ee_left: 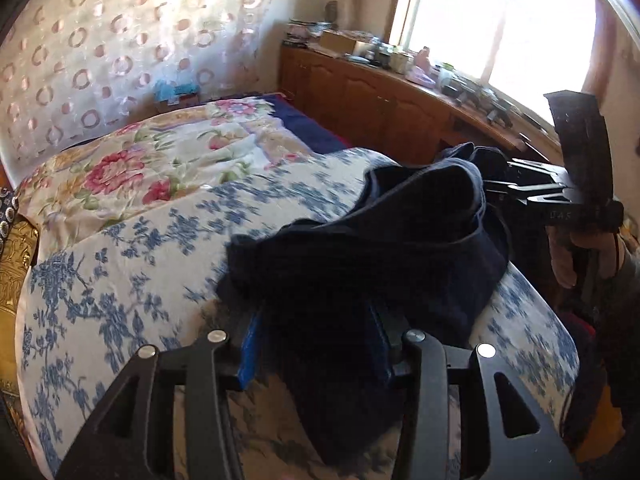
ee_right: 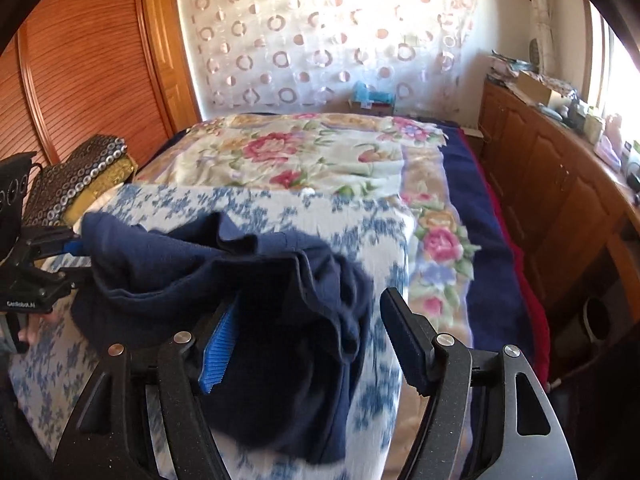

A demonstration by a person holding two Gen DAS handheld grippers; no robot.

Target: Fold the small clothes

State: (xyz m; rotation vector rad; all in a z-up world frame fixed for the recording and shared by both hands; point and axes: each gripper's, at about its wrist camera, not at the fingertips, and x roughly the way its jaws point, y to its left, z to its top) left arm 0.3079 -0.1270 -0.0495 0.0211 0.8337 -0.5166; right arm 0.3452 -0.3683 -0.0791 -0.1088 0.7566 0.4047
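Note:
A dark navy garment (ee_left: 360, 248) lies bunched on the blue-and-white floral bed cover (ee_left: 120, 264). My left gripper (ee_left: 316, 344) is open, with the cloth draped between and over its blue-padded fingers (ee_left: 250, 344). In the right wrist view the same garment (ee_right: 224, 272) hangs over my right gripper (ee_right: 308, 332), whose fingers (ee_right: 404, 336) stand wide apart, open. The right gripper also shows in the left wrist view (ee_left: 496, 188) at the garment's far edge. The left gripper shows in the right wrist view (ee_right: 80, 250) at the garment's left edge.
A pink floral blanket (ee_right: 312, 152) and navy sheet (ee_right: 472, 200) cover the far bed. A wooden cabinet (ee_right: 560, 184) with clutter runs along the right under a window. Patterned cushions (ee_right: 80, 176) sit at the left by a wooden wardrobe (ee_right: 80, 72).

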